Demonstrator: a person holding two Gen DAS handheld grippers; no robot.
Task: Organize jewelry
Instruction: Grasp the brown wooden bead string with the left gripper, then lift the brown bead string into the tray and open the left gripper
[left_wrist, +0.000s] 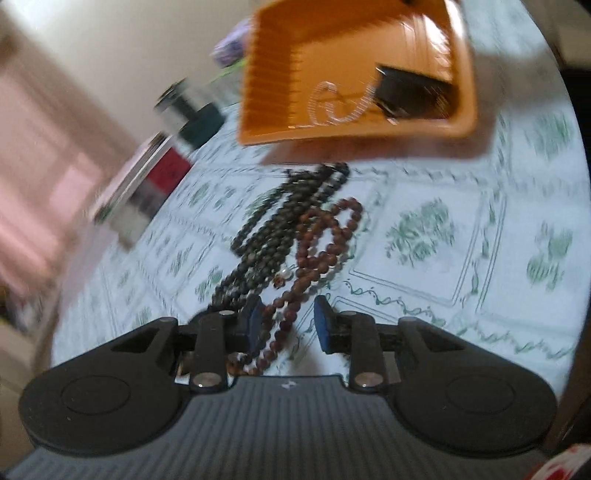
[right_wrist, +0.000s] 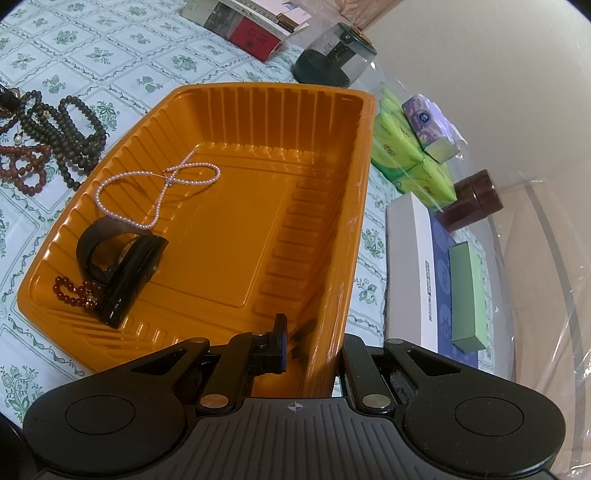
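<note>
An orange plastic tray (right_wrist: 325, 155) holds a pearl necklace (right_wrist: 155, 192), a black bangle set (right_wrist: 122, 266) and a dark red bead bracelet (right_wrist: 70, 291). My right gripper (right_wrist: 314, 339) straddles the tray's near right wall, one finger inside and one outside, gripping the wall. In the blurred left wrist view the tray (left_wrist: 280, 122) stands beyond a dark green bead necklace (left_wrist: 280, 221) and a reddish-brown bead necklace (left_wrist: 325, 236) on the tablecloth. My left gripper (left_wrist: 288, 325) is open low over the reddish-brown strand, which runs between its fingers.
Boxes and books (right_wrist: 255, 33) and a dark round container (right_wrist: 332, 55) stand at the table's far side. Green tissue packs (right_wrist: 410, 155), a brown jar (right_wrist: 476, 199), a white box (right_wrist: 410, 266) and a green box (right_wrist: 465, 291) lie right of the tray.
</note>
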